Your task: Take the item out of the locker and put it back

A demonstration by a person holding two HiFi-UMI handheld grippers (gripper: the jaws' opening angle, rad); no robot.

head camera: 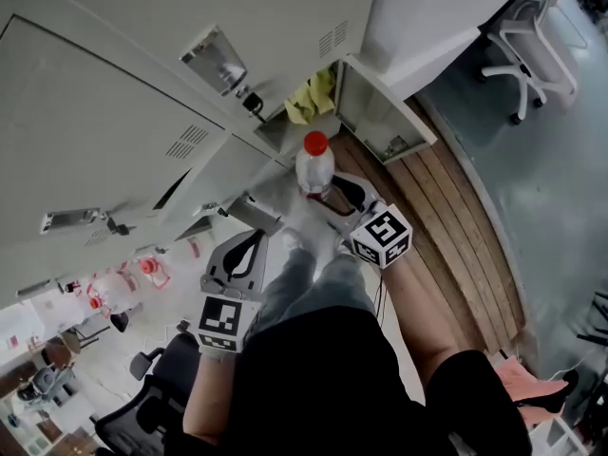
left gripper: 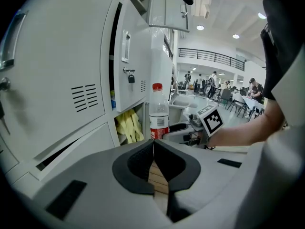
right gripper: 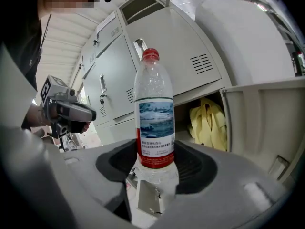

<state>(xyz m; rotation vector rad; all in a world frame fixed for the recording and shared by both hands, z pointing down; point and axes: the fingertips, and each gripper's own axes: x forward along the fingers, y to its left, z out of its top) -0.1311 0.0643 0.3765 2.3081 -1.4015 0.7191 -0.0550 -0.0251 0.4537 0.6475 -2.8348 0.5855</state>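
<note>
Ahead of me the locker compartment (right gripper: pixel 190 109) lies open, a yellow cloth (right gripper: pixel 208 122) filling part, its door (right gripper: pixel 263 124) standing aside at right.

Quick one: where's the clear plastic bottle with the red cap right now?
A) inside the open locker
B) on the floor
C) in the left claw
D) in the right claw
D: the right claw grips the clear plastic bottle with the red cap by its lower body; the left claw is shut, empty.

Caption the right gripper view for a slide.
Right gripper holding a red-capped bottle upright before an open locker with a yellow item.
</note>
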